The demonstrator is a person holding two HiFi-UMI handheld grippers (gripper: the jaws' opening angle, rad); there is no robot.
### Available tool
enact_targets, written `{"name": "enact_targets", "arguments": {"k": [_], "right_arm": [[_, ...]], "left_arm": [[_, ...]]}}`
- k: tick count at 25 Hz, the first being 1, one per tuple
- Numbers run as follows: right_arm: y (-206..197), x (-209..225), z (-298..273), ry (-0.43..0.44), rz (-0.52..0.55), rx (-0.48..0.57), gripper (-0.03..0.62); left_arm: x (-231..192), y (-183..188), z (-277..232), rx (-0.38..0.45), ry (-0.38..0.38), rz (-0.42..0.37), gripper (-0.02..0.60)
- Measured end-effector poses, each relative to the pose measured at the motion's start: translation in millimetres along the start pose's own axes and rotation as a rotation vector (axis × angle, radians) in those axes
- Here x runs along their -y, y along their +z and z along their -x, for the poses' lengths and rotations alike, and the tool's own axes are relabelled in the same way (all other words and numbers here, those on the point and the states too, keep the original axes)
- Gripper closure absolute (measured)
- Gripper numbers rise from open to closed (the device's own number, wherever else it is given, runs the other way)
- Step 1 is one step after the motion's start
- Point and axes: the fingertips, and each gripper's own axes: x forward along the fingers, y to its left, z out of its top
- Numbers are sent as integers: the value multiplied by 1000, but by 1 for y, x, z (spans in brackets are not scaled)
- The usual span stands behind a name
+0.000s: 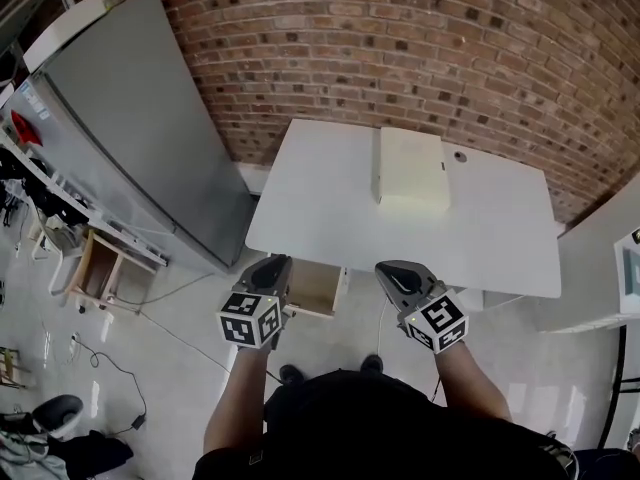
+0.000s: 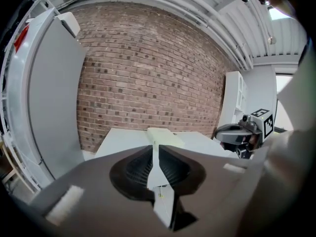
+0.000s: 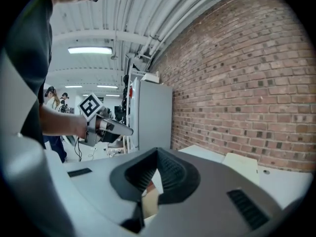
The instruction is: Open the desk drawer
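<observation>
Nearest the head camera, the person's forearms reach forward, one hand-held gripper in each hand. The left hand-held gripper (image 1: 271,262) hangs in the air in front of the counter (image 1: 320,208). Its own view shows its jaws only a narrow slit apart, with nothing between them. The right hand-held gripper (image 1: 391,268) is level with it and well apart from it. Its jaws are pressed together and hold nothing.

Just beyond and below the two tips, between them but nearer the left one, the desk drawer (image 1: 315,288) sticks out from under the counter's near edge, its pale wooden inside showing. Neither hand-held gripper touches it.

The white counter top is bare except for a cream box (image 1: 410,168) lying flat toward the back, and a small round fitting (image 1: 460,155) just right of it. The counter's far edge meets a brick wall (image 1: 400,48). To the left, a tall grey cabinet (image 1: 140,138) stands against that wall. A small wooden shelf unit (image 1: 100,268) and a loose cable (image 1: 110,363) are on the floor (image 1: 170,388) beside it.
</observation>
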Motion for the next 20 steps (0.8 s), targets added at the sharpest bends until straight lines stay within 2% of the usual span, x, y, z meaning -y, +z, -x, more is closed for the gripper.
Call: {"name": "enact_targets", "arguments": {"k": [5, 9, 13, 20], "right_arm": [[27, 24, 12, -63, -46, 90, 582], [40, 31, 14, -107, -73, 140, 582], [47, 31, 6, -124, -68, 146, 582], [50, 20, -17, -109, -41, 112, 582]], "left_arm": [[10, 22, -4, 18, -49, -48, 535], [1, 41, 3, 44, -50, -88, 535], [-17, 52, 14, 69, -30, -111, 537], [-49, 50, 24, 86, 0, -76, 541]]}}
